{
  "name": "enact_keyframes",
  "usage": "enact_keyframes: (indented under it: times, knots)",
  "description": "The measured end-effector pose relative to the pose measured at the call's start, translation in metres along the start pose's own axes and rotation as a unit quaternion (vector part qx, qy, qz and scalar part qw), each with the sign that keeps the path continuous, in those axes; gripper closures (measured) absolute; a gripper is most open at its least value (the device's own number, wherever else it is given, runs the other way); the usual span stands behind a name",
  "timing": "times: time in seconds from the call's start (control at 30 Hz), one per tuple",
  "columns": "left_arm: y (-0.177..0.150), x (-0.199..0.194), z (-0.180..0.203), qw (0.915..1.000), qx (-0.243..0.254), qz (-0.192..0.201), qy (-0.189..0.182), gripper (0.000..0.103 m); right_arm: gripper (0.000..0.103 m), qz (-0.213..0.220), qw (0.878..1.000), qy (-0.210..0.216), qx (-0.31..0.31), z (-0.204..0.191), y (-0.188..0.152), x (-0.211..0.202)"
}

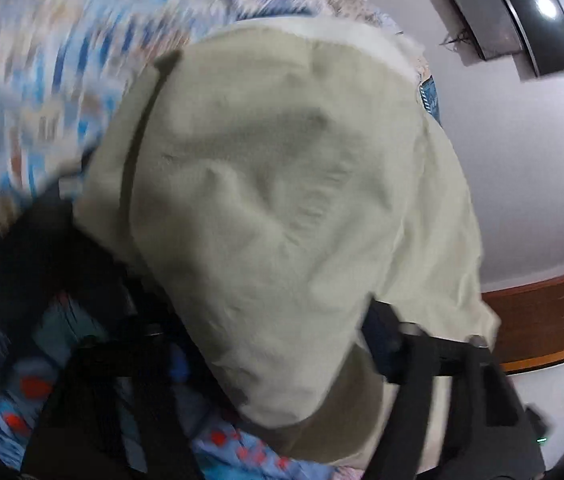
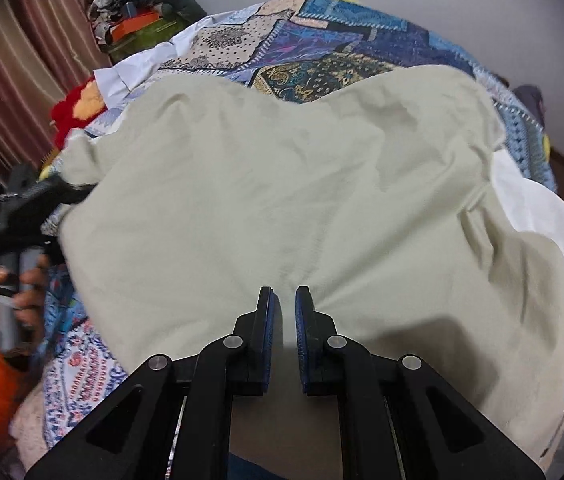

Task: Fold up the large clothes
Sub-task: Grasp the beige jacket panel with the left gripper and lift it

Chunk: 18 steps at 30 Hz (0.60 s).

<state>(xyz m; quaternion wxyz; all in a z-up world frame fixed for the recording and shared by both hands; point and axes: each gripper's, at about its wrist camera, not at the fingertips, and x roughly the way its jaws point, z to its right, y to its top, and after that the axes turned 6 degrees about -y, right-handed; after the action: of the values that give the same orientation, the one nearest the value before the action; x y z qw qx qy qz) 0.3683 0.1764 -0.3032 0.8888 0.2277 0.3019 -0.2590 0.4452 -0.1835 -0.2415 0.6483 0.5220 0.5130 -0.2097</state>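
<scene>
Right wrist view: right claw (image 2: 285, 300) is pinched nearly closed on the near edge of the cream garment (image 2: 282, 184), which lies over the patterned bedspread (image 2: 321, 28). Left claw (image 2: 42, 196) is at its far-left edge; can't tell its grip. I'd pull both edges taut before folding, or it'll bunch.

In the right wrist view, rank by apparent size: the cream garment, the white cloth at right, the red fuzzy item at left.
1. cream garment, by far the largest.
2. white cloth.
3. red fuzzy item, smallest, though it lies farther from the camera and is partly hidden.
</scene>
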Motion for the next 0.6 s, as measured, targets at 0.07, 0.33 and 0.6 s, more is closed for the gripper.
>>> enact_keyframes:
  times: [0.07,0.33,0.6]
  knots:
    - [0.002,-0.004,0.012,0.9994,0.022,0.017,0.023,0.069,0.097,-0.015,1.0,0.014,0.002,-0.002,0.004,0.002]
    - [0.003,-0.057,0.062,0.9862,0.124,0.091,0.06,0.096,0.097,0.012,0.997,0.065,0.048,-0.035,0.038,-0.025]
    - [-0.017,-0.1,0.07,0.9663,0.183,0.14,0.115,0.097,0.097,-0.035,0.995,0.083,-0.048,-0.146,0.052,0.029]
